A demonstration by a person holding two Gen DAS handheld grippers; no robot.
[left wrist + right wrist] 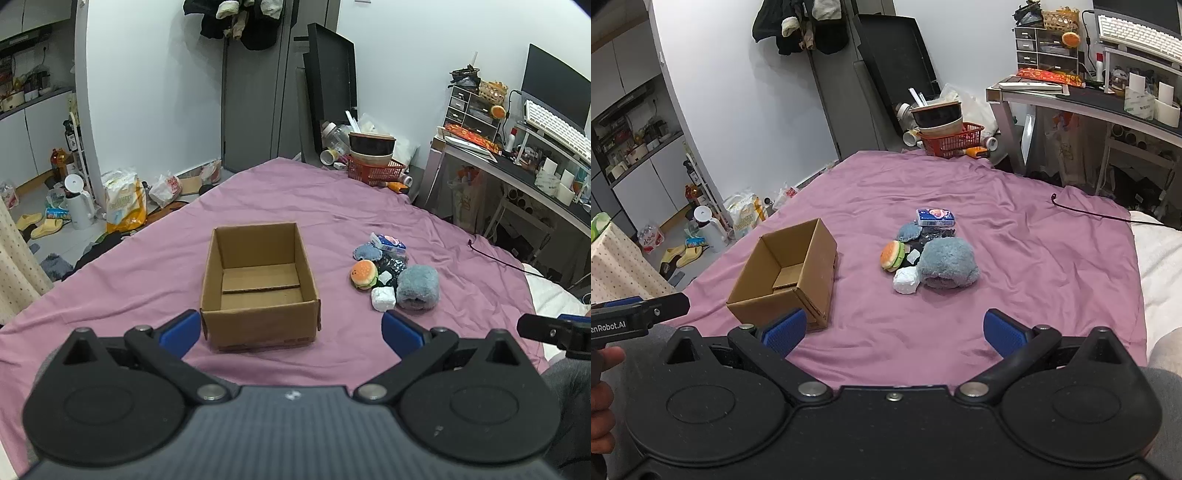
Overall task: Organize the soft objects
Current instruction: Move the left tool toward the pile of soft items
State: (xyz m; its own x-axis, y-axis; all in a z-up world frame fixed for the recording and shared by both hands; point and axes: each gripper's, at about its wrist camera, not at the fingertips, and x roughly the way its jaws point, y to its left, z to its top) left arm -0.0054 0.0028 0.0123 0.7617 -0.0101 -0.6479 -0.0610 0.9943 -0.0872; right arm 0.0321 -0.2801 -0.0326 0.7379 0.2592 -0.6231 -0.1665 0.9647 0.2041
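While both grippers hang low over the purple sheet (280, 192), nothing is held: the left gripper (291, 330) has its blue fingers spread wide, the near wall of the open, empty box (258, 284) between them, and the right gripper (895, 328) is just as wide. The soft things sit in a heap right of the box, apart from it: a burger toy (892, 255), a white lump (905, 279), a grey plush (947, 262) and a tissue pack (935, 217)
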